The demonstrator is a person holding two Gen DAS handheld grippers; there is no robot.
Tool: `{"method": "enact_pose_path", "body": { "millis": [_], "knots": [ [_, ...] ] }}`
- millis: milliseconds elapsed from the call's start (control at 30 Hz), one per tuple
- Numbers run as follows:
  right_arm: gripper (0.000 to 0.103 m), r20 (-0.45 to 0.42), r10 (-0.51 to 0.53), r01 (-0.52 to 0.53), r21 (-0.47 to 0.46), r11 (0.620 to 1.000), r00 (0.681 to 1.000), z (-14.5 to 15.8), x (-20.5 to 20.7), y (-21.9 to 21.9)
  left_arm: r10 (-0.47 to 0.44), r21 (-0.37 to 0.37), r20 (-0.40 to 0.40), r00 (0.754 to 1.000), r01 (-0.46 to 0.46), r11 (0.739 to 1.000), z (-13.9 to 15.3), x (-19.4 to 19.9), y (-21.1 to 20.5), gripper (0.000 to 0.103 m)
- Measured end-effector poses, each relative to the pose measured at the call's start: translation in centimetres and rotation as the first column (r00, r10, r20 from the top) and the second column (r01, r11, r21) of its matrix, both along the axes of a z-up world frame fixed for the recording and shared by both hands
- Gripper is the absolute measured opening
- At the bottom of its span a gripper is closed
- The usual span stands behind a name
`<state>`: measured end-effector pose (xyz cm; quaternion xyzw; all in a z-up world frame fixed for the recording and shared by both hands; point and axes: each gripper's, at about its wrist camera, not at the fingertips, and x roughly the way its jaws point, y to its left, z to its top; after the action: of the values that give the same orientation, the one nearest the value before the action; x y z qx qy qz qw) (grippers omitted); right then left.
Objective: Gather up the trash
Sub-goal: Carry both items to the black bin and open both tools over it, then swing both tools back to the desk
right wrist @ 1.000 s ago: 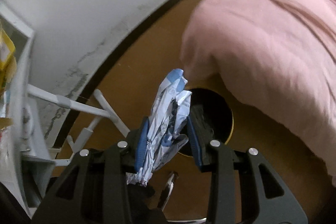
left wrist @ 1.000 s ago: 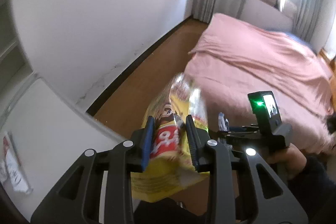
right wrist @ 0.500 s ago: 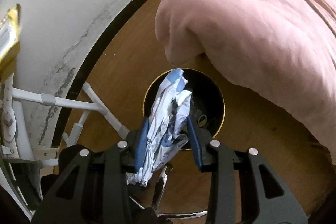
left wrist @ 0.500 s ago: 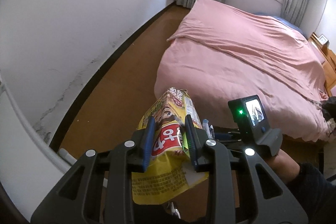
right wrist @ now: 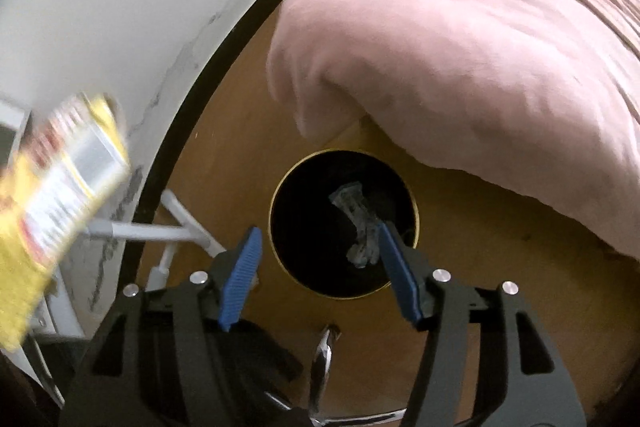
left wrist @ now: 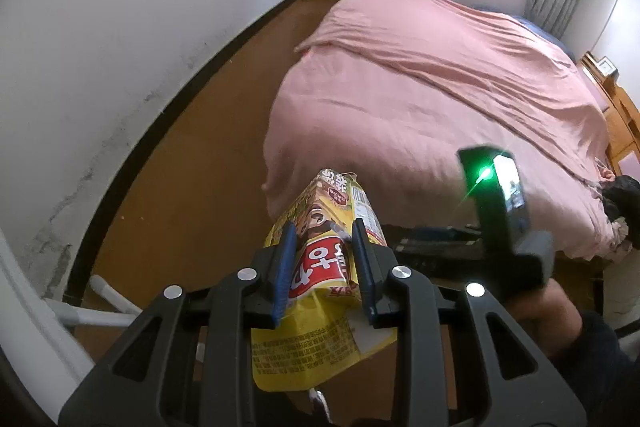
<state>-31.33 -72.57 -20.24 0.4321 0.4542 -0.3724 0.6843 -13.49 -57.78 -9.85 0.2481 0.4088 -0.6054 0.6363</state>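
A pink-quilted bed [right wrist: 460, 39] overhangs the round black gold-rimmed bin [right wrist: 280, 227]; right gripper [right wrist: 320, 259] spread above it, left gripper [left wrist: 323, 259] pinching a yellow snack bag [left wrist: 320, 343].

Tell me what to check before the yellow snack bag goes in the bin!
1. Left gripper shut on the crinkly yellow snack bag: ok.
2. Right gripper open, nothing between its blue pads: ok.
3. Crumpled white wrapper lying inside the round black bin with a gold rim: ok.
4. Bin mouth unblocked: ok.
5. Snack bag above the bin: not ok; it is off to the left.
6. Room left in the bin: cannot tell.
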Motion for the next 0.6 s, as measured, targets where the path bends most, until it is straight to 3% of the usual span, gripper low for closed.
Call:
{"method": "enact_pose_path", "body": {
  "millis": [100, 167, 200, 367, 600],
  "knots": [
    [0.063, 0.016, -0.045, 0.045, -0.016, 0.999, 0.999, 0.6, -1.0, -0.7, -0.013, -0.003, -0.015, 1.0, 0.013, 1.0, -0.8, -0.7, -0.8, 0.03],
    [0.063, 0.026, -0.071, 0.072, -0.03, 0.997, 0.997, 1.2, -1.8, -0.9, -0.022, 0.004, -0.018, 1.0, 0.022, 1.0, -1.3, -0.9, -1.6, 0.047],
    [0.063, 0.032, -0.08, 0.081, -0.035, 0.996, 0.996, 1.5, -2.0, -1.0, -0.018, 0.007, -0.016, 1.0, 0.018, 1.0, -1.4, -0.8, -1.7, 0.061],
    [0.064, 0.047, -0.086, 0.088, -0.052, 0.995, 0.995, 2.4, -2.5, -0.9, 0.0, 0.015, -0.017, 1.0, 0.0, 1.0, -0.8, -0.7, -1.3, 0.065],
    [0.064, 0.047, 0.002, 0.002, -0.088, 0.996, 0.999, 4.6, -0.7, 1.0, 0.026, -0.042, -0.005, 1.0, -0.026, 0.999, 3.0, 0.0, 2.9, 0.084]
  ]
}}
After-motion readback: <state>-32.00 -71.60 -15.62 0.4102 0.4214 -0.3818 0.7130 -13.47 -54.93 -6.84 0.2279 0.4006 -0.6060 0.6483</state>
